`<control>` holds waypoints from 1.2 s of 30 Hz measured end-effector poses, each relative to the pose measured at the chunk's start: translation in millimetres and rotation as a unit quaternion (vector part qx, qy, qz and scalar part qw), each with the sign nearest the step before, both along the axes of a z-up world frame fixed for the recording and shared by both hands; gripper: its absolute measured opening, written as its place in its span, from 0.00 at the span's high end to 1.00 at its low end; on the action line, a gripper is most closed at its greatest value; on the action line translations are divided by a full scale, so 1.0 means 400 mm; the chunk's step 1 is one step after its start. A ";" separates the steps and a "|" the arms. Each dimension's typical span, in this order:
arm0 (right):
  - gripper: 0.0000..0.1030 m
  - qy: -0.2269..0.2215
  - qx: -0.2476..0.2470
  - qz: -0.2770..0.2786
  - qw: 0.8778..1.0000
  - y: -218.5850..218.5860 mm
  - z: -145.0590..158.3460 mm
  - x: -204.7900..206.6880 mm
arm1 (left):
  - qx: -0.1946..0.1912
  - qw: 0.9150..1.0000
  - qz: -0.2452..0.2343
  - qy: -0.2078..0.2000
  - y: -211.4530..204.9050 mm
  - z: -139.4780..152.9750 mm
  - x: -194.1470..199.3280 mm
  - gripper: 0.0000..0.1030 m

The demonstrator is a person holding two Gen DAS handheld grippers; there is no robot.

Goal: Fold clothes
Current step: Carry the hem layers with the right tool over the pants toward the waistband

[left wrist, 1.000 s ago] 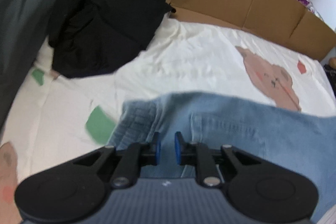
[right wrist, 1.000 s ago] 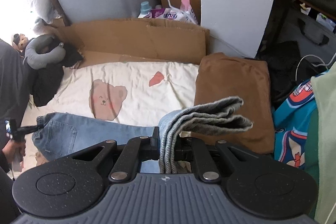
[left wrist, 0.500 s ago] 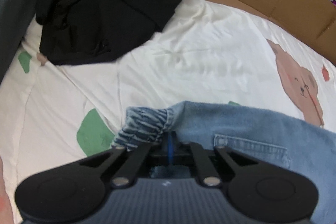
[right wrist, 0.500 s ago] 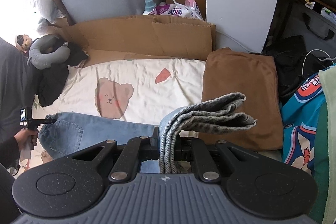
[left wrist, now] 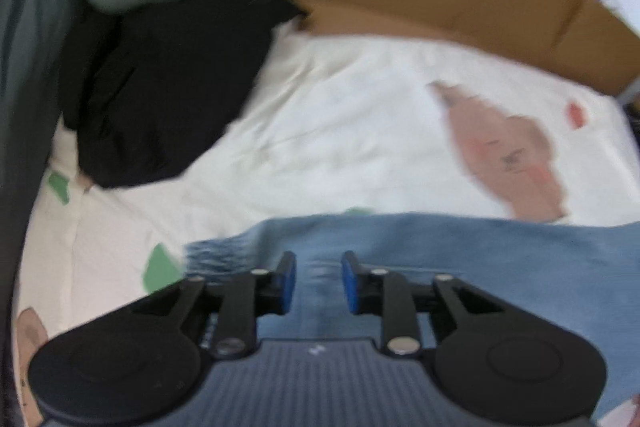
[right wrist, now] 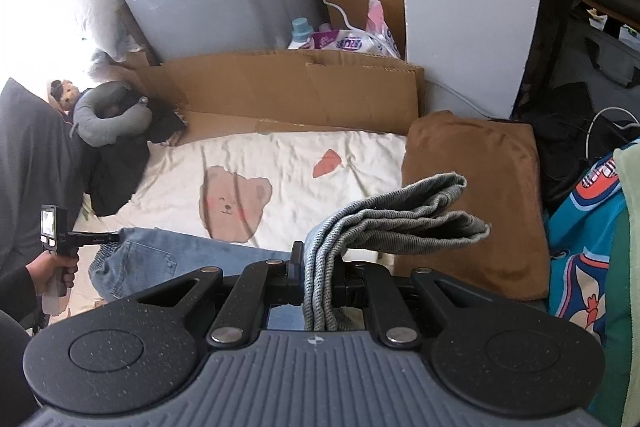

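**Jeans, one pair, mid-fold: hems lifted, waistband unheld**

While the hem end is being held up at the right, the jeans (right wrist: 160, 255) are being kept stretched across the near edge of the bedsheet (right wrist: 296, 159). The right gripper (right wrist: 318, 279) is being kept clenched on the bunched leg ends (right wrist: 400, 219), whose grey inner face is hanging over it. The left gripper (left wrist: 318, 281) is being held with its blue pads (left wrist: 289, 281) parted over the waistband (left wrist: 216, 259), nothing being gripped.

Step judged in hand: the lengthwise half-fold, hems to waist. For the next move, the waistband is likely needing to be pinned or pinched at the left while the hems are being carried over and laid on it, edges matched.

Surface: a cream sheet printed with a bear (right wrist: 234, 203), creased. Room: a black garment (left wrist: 168, 87) and a grey neck pillow (right wrist: 108, 111) at the far left, cardboard (right wrist: 296, 87) along the far edge, a brown cushion (right wrist: 476, 187) at the right; the left view is being blurred.
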State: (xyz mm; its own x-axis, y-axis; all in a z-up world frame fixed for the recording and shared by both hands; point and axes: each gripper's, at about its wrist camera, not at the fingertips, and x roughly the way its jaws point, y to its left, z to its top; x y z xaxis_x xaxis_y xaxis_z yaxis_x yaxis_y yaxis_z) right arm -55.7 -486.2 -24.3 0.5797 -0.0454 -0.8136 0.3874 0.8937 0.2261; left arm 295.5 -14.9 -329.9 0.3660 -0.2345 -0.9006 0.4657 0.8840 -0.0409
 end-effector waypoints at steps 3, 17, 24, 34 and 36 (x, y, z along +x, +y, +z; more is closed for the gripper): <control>0.92 -0.011 0.006 0.008 1.000 0.009 0.014 0.007 | -0.042 0.998 -0.033 0.015 -0.068 0.027 -0.057 0.65; 0.91 -0.044 0.021 0.072 0.996 0.101 0.055 0.078 | -0.064 0.957 -0.270 0.087 -0.341 -0.050 -0.302 0.50; 0.91 -0.063 0.038 0.086 0.994 0.147 0.073 0.128 | -0.056 0.938 -0.325 0.109 -0.402 -0.106 -0.362 0.50; 0.91 -0.047 0.055 0.147 0.987 0.295 0.061 0.257 | -0.080 0.940 -0.312 0.113 -0.380 -0.129 -0.360 0.43; 0.91 -0.045 0.057 0.158 0.985 0.330 0.059 0.282 | -0.091 0.943 -0.301 0.113 -0.363 -0.120 -0.356 0.42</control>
State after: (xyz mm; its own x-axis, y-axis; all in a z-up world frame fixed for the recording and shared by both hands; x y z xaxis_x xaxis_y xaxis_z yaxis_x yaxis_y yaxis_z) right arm 57.1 -354.0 -0.6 0.6195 0.2382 -0.7480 0.0676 0.9331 0.3531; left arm 153.1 -160.0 -377.9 -0.0786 -0.4968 -0.8643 0.8417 0.4314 -0.3245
